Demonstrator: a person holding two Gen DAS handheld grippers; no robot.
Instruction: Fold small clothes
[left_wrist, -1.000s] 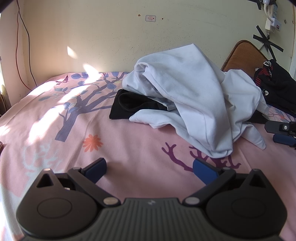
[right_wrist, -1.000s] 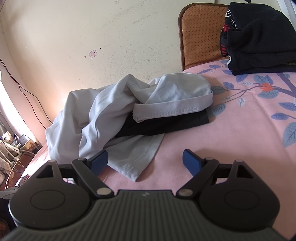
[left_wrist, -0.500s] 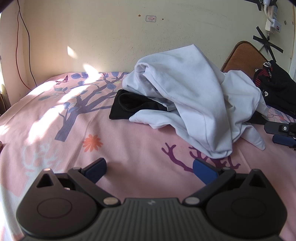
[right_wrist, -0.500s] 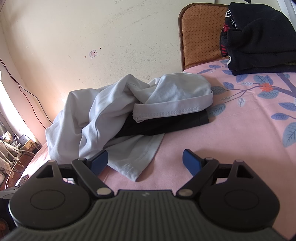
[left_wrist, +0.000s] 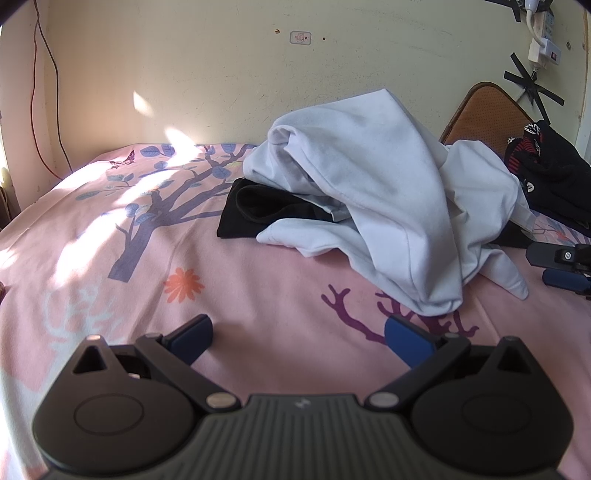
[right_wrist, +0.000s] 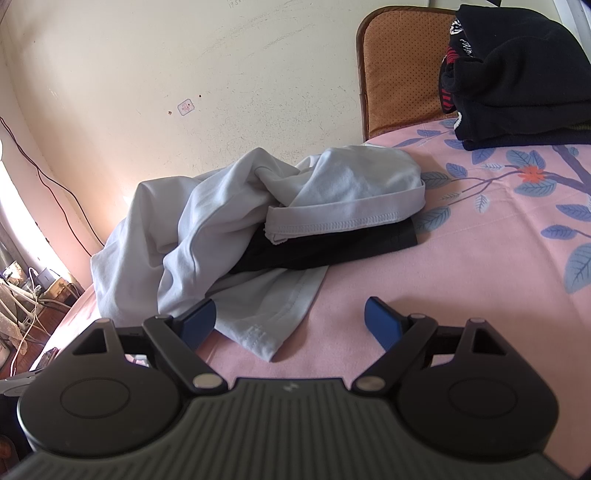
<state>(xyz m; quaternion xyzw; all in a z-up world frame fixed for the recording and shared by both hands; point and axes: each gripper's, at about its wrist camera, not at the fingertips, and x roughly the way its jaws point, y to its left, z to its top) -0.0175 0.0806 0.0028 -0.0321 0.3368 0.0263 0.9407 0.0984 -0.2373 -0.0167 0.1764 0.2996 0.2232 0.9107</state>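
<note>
White garment (left_wrist: 388, 206) lies crumpled in a heap on the pink bed (left_wrist: 229, 266), toward its far edge by the wall (left_wrist: 221, 74). It is draped over a black garment (left_wrist: 258, 216), which lies flat beneath it and shows at both ends of the heap. From the right wrist view, a hemmed white fold (right_wrist: 343, 221) rests on top of the black garment (right_wrist: 332, 251), and another white flap (right_wrist: 266, 314) spreads out from under it toward the near edge.

The left gripper (left_wrist: 301, 338) hangs low over the bare sheet, its jaws spread wide with nothing between them; the heap's lowest fold lies just beyond its right finger (left_wrist: 406, 341). The right gripper (right_wrist: 290, 321) is likewise spread wide and empty, with the tip of the white flap lying between its fingers and untouched by them, as far as can be seen. Its left finger (right_wrist: 197, 321) sits just beside the flap's edge. In the left wrist view the right gripper (left_wrist: 561, 266) shows at the bed's right side, just beside the heap.

A dark pile (right_wrist: 517, 74) of clothes sits at the far right corner of the bed, in front of a brown headboard (right_wrist: 399, 70), well apart from the heap.
</note>
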